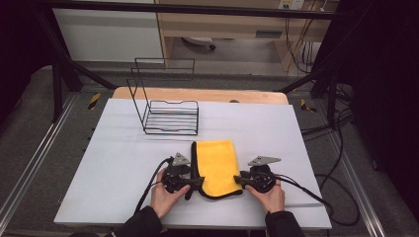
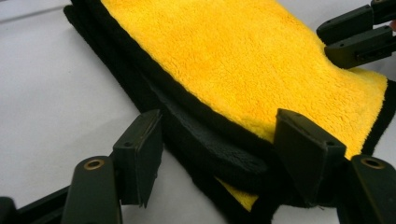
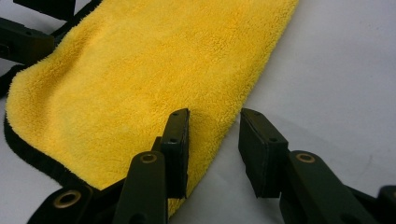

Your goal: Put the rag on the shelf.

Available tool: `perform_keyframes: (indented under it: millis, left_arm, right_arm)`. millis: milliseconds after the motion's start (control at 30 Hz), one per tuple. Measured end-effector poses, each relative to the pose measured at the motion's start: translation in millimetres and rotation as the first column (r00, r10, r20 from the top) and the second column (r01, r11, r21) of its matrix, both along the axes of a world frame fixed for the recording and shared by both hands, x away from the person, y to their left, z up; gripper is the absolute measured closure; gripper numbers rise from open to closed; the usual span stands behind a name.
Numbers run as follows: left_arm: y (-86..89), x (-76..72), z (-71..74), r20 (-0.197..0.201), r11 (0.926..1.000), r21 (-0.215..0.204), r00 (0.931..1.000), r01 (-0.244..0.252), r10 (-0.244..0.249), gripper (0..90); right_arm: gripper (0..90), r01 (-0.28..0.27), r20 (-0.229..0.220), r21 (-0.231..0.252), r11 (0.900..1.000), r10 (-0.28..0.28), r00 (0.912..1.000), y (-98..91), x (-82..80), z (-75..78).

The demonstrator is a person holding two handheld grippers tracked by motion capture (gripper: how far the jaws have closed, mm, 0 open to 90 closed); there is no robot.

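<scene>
A folded yellow cloth (image 1: 216,165) with a black border lies on the white table sheet (image 1: 113,163), near the front. My left gripper (image 1: 195,183) is at the cloth's near left corner. In the left gripper view its jaws (image 2: 219,144) stand wide apart astride the black-edged folded corner (image 2: 219,154); one pad (image 2: 303,158) touches the cloth, the other stands off it. My right gripper (image 1: 238,180) is at the near right edge. Its jaws (image 3: 215,140) straddle the yellow cloth (image 3: 140,70) edge with a gap, one over the cloth and one over the table.
A black wire rack (image 1: 170,116) stands upright at the back of the sheet, left of centre. Behind it runs the wooden table edge (image 1: 197,94). Cables (image 1: 316,197) trail off the right side. Bare sheet lies to both sides of the cloth.
</scene>
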State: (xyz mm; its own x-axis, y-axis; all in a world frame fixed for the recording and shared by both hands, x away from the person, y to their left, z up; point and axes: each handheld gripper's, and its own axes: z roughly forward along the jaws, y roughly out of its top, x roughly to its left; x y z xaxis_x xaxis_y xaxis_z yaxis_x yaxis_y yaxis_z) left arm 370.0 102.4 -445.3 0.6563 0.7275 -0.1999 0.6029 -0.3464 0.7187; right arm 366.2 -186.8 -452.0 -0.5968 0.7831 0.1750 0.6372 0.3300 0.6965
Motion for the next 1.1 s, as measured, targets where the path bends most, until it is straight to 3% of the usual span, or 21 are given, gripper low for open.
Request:
perform_keyframes:
  millis: [167, 267, 367, 500, 700, 933, 1100]
  left_arm:
    - [-0.6, 1.9, -2.2, -0.023, 0.9998, 0.003, 0.9996, -0.018, 0.018, 29.2]
    - [1.3, 2.4, 4.1, -0.005, 0.9994, -0.018, 0.9996, -0.028, 0.028, 28.2]
    - [-0.3, 3.1, 4.7, -0.004, 0.9996, -0.013, 0.9997, -0.026, 0.026, 26.6]
    - [-3.3, 4.2, -5.2, -0.032, 0.9993, 0.027, 0.9992, -0.024, 0.025, 25.7]
    - [-4.9, 1.4, -4.4, -0.02, 0.9978, 0.059, 0.9994, -0.028, 0.03, 28.6]
    - [-11.8, -3.0, -1.4, -0.033, 0.995, 0.088, 0.9982, -0.048, 0.051, 42.8]
    - [-14.0, -5.2, -0.6, -0.058, 0.9971, 0.069, 0.9976, -0.034, 0.038, 57.6]
  right_arm:
    - [63.3, -0.001, -0.003, 0.001, 1.0, 0.001, 1.0, 0.0, -0.1, 0.1]
    - [63.0, -0.001, -0.003, 0.003, 1.0, 0.001, 1.0, 0.0, 0.0, 0.0]
    - [63.0, -0.001, -0.003, 0.002, 1.0, 0.001, 1.0, 0.1, -0.1, 0.0]
    - [63.1, 0.003, -0.001, 0.003, 1.0, -0.003, 1.0, 0.4, -0.6, -0.1]
    - [71.7, 0.006, -0.032, 0.021, 0.9998, -0.006, 0.9995, 1.3, -1.6, 0.8]
    - [78.5, 0.022, -0.066, 0.041, 0.9989, -0.019, 0.9977, 3.5, -0.8, 0.9]
    - [85.8, 0.031, -0.076, 0.039, 0.9988, -0.028, 0.9967, 5.7, -1.3, 1.7]
